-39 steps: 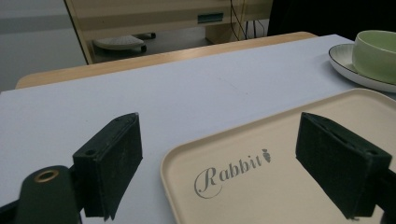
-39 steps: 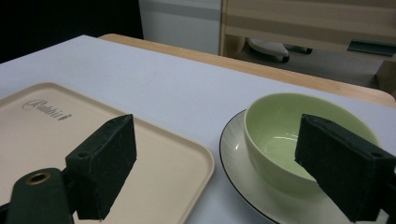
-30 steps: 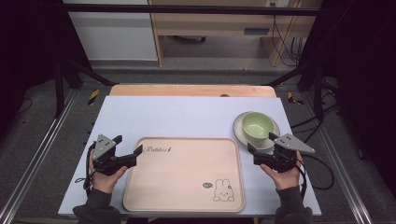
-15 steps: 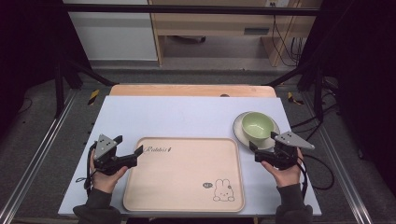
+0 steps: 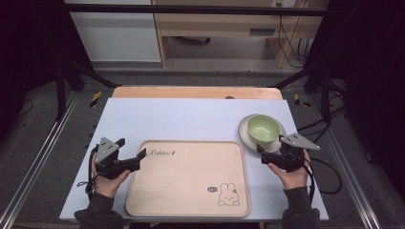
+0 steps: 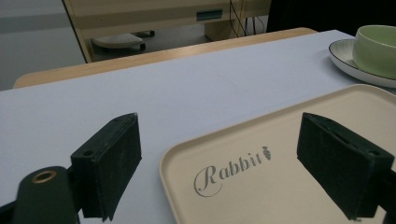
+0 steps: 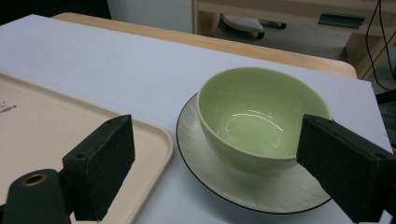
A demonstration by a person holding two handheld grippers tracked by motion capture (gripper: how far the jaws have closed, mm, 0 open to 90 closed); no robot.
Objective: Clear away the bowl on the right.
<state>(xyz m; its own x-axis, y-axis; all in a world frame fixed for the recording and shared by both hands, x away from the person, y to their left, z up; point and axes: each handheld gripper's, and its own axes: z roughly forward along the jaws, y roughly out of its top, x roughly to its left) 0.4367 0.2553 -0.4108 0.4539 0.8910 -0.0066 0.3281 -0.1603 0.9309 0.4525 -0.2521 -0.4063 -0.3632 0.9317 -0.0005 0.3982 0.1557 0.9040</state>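
1. High view: the right gripper [image 5: 265,155] sits at the near edge of the white saucer-like plate with a dark rim [image 5: 248,134], which carries the pale green ceramic bowl [image 5: 263,129] on the right side of the light blue table mat [image 5: 191,117], just beside the beige plastic tray printed with a rabbit [image 5: 188,179].
2. Its jaws stand wide apart, empty, with the bowl [image 7: 261,119] framed between them in the right gripper view.
3. I judge the step to be a reach for the bowl: advance level and centre the bowl before closing.
4. Squeeze gently; glazed walls may slip.
5. The left gripper [image 5: 140,158] hangs spread and empty over the tray's near left corner [image 6: 187,154]; keep it clear.
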